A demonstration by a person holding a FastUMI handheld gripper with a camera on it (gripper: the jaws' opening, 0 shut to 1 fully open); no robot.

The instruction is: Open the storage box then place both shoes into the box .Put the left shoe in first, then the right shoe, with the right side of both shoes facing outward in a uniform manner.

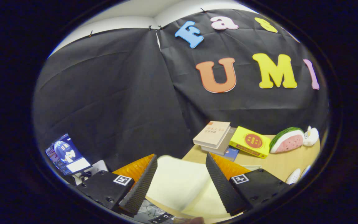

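Pale cream, the storage box lid (179,183) lies between and just ahead of the tongs (181,183), whose ribbed black fingers (140,186) stand apart with nothing clamped, so the opening step appears to be in hand. Beyond them the wooden table (278,166) carries stacked books (213,135), a yellow book (250,142) and a watermelon plush (287,140). Next the tongs likely need to lift the lid clear before fetching the left shoe.

Claw (181,183) raised, tilted upward; ribbed fingers (140,186) spread apart, nothing pressed between
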